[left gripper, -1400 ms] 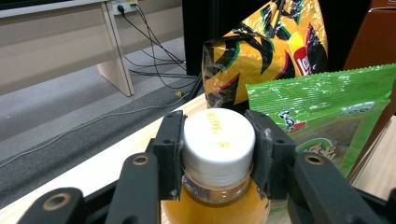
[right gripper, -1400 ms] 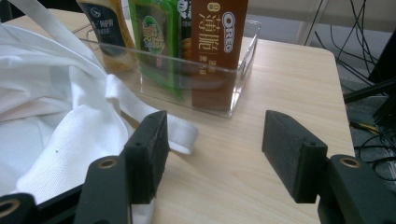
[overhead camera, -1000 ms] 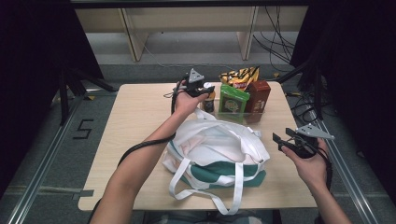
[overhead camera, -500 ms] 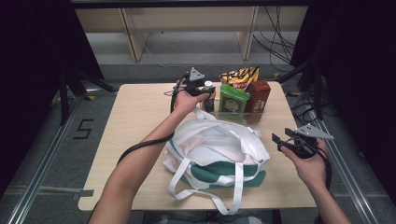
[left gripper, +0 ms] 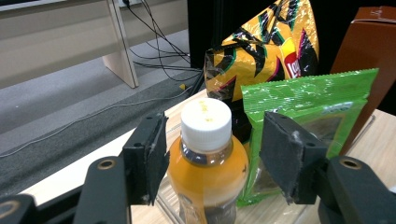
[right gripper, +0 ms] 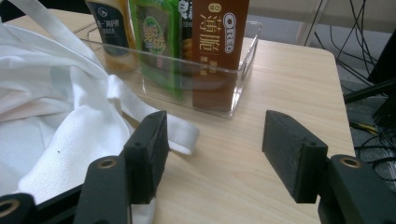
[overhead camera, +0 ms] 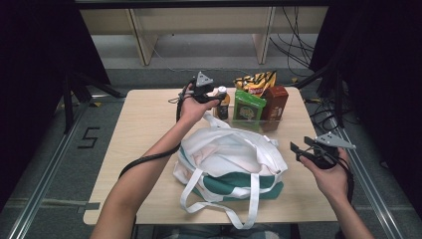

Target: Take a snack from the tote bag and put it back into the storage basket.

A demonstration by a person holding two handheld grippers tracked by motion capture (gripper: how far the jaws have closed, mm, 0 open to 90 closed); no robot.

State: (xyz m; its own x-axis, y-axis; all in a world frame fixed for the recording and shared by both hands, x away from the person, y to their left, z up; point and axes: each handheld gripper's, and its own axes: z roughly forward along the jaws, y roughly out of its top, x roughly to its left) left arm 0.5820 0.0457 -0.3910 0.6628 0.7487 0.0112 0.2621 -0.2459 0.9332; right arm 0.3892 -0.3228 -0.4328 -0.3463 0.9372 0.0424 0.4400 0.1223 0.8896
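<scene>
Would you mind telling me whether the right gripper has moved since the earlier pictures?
No. The right gripper sits at the same spot beside the white bag, near the table's right edge.

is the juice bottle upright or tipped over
Upright. The bottle stands in the clear tray with its white cap on top, between the open left gripper jaws, whose pads stand clear of it.
</scene>
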